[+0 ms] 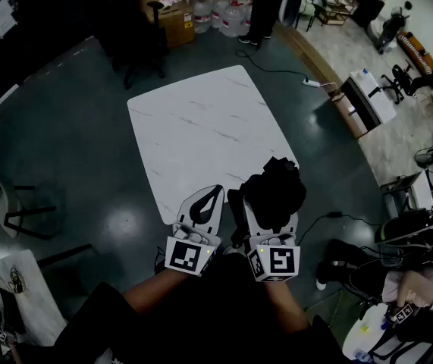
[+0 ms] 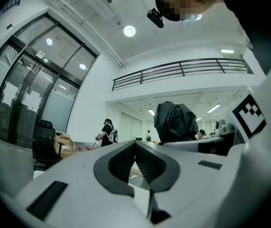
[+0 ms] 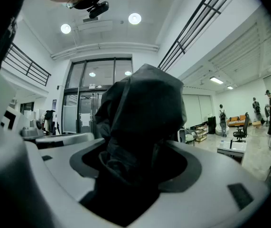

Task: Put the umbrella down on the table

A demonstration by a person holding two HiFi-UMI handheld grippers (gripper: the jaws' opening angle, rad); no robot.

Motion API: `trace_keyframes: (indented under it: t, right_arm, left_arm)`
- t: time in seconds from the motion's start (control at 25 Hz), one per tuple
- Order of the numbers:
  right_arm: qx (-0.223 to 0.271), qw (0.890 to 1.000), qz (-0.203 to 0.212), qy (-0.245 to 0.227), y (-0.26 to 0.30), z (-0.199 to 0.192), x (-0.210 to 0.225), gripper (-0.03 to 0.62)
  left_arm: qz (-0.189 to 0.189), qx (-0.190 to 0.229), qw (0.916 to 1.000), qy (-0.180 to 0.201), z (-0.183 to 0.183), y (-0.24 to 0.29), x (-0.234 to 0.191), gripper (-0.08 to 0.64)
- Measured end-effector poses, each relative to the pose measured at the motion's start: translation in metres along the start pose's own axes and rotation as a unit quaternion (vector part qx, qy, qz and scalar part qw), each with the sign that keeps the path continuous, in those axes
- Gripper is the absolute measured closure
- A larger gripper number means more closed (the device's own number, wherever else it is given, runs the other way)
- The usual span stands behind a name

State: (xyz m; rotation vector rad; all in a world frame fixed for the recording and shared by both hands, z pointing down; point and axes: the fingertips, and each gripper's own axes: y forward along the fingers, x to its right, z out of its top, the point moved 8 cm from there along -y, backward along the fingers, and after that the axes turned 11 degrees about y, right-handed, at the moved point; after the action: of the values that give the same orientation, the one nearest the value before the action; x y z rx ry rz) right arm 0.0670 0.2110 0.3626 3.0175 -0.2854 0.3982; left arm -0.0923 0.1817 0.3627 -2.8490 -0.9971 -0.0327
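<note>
A folded black umbrella (image 1: 277, 186) stands bunched between the jaws of my right gripper (image 1: 271, 217), which is shut on it above the near right corner of the white marble-look table (image 1: 201, 127). In the right gripper view the umbrella (image 3: 142, 122) fills the gap of the right gripper (image 3: 135, 172) and hides the pads. My left gripper (image 1: 214, 192) hovers beside it at the table's near edge, jaws together with nothing in them. The left gripper view shows the left gripper (image 2: 135, 146) with its tips meeting, and the umbrella (image 2: 174, 121) off to its right.
Dark floor surrounds the table. A black office chair (image 1: 144, 48) stands behind it, with cardboard boxes (image 1: 172, 14) and water bottles (image 1: 220, 12) further back. A power strip (image 1: 312, 83) lies on the floor to the right, and a chair (image 1: 19, 203) stands at the left.
</note>
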Motion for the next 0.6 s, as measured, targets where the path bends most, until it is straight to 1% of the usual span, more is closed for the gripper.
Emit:
trace_keyframes:
  t: [0.24, 0.36, 0.52, 0.6]
  right_arm:
    - [0.008, 1.0, 0.003, 0.001, -0.019, 0.006, 0.036, 0.254]
    - [0.01, 1.0, 0.012, 0.01, -0.026, 0.006, 0.042, 0.253]
    - [-0.002, 1.0, 0.016, 0.004, -0.035, 0.001, 0.047, 0.252]
    - [-0.005, 1.0, 0.02, 0.007, -0.041, -0.002, 0.051, 0.252]
  left_arm:
    - [-0.005, 0.004, 1.0, 0.007, 0.0, 0.018, 0.039, 0.552]
    - [-0.002, 0.001, 0.9999, 0.011, -0.001, 0.017, 0.047, 0.552]
    - [0.009, -0.002, 0.9998, 0.02, -0.001, 0.012, 0.059, 0.553]
    - [0.015, -0.003, 0.9997, 0.018, -0.001, 0.008, 0.068, 0.552]
